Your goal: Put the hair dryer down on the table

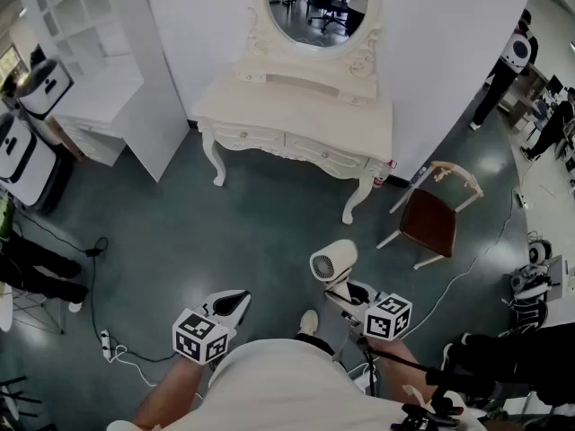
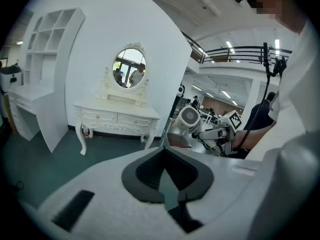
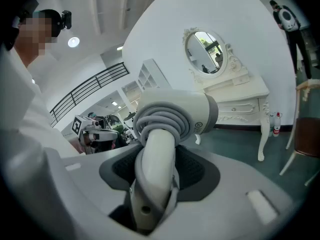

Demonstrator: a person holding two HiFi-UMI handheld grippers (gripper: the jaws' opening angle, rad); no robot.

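Nearest, at 7 o'clock in the head view, the left gripper (image 1: 236, 302) hangs empty, its jaws seemingly closed tip to tip. At 5 o'clock the right gripper (image 1: 347, 293) clamps the hair dryer (image 1: 332, 263) by its handle, above the floor. The white bench (image 1: 296, 108) stands well apart at 12 o'clock.

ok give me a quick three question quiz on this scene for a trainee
1. True or false: the hair dryer already lies on the dressing table.
2. Which gripper's jaws are clamped on its handle?
3. In the head view, what stands to the right of the table? A. a wooden chair B. a ladder C. a bicycle
Key: 1 false; 2 the right gripper; 3 A.
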